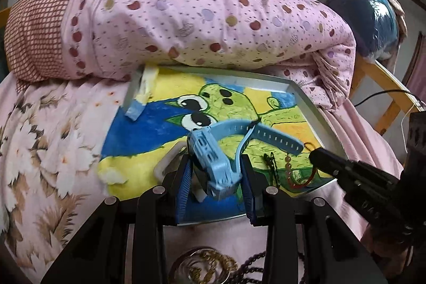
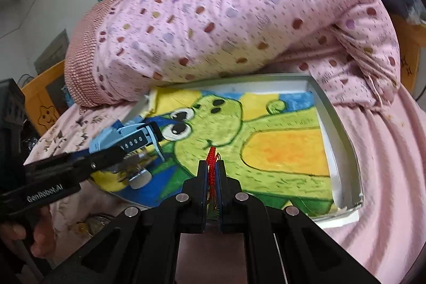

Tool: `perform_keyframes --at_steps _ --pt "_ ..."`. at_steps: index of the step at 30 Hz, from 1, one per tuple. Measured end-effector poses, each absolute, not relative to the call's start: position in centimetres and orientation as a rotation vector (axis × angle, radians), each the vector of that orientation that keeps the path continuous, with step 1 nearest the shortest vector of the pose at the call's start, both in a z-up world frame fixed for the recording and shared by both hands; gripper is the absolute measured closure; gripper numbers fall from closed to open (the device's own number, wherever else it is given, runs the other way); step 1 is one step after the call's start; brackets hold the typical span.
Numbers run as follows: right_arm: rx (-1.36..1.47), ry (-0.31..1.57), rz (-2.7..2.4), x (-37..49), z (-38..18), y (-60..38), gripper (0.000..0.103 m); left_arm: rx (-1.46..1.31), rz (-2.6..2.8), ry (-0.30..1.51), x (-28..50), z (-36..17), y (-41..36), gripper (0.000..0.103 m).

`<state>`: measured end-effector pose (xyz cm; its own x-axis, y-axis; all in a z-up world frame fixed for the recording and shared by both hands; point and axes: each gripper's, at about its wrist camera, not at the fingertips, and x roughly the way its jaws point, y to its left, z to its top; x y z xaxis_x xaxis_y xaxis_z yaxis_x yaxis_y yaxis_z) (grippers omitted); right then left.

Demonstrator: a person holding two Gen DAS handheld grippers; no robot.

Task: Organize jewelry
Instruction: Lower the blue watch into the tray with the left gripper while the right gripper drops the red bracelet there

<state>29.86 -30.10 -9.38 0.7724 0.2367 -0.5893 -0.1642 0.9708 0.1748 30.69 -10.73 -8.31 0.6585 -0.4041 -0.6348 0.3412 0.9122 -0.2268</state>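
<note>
Left gripper (image 1: 217,188) is clamped on the blue watch (image 1: 215,164), lifted just above the tray (image 1: 306,97). Right gripper (image 2: 212,177) pinches a red cord bracelet (image 2: 211,164) over the frog drawing (image 2: 239,129). Step: both pieces carried for placing; next needs free spots w/ no tangling. Left gripper's body reads "GenRobot.AI"

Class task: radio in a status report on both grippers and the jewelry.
Left gripper shut on blue watch, over tray. Right gripper shut on red cord. Hair clip lies loose in tray. Nothing in the way.
</note>
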Motion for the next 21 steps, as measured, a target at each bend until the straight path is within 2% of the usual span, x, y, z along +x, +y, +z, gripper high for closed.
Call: perform_keyframes --at_steps 8,10,13,14,16,18,19,21 --pt "0.129 0.687 0.187 29.4 -10.4 -30.9 0.097 -0.07 -0.408 0.791 31.4 -9.1 -11.9 0.072" --pt "0.135 0.694 0.178 29.4 -10.5 -31.1 0.095 -0.075 -0.41 0.799 31.3 -9.1 -11.8 0.069" --pt "0.145 0.69 0.167 29.1 -10.3 -31.4 0.079 -0.082 -0.409 0.811 31.2 -9.0 -11.6 0.064" --pt "0.149 0.685 0.164 28.9 -10.2 -31.5 0.071 -0.084 -0.407 0.807 31.0 -8.8 -11.4 0.062" --pt "0.157 0.672 0.158 28.4 -9.9 -31.8 0.067 -0.085 -0.403 0.79 30.6 -8.4 -11.2 0.05" --pt "0.158 0.661 0.149 28.0 -9.4 -32.0 0.064 -0.092 -0.4 0.766 30.1 -7.7 -10.9 0.042" --pt "0.159 0.653 0.143 27.6 -9.1 -32.1 0.061 -0.094 -0.397 0.755 29.8 -7.4 -10.7 0.04" --pt "0.168 0.628 0.133 26.8 -8.4 -32.3 0.049 -0.096 -0.388 0.733 29.2 -6.6 -10.3 0.039"
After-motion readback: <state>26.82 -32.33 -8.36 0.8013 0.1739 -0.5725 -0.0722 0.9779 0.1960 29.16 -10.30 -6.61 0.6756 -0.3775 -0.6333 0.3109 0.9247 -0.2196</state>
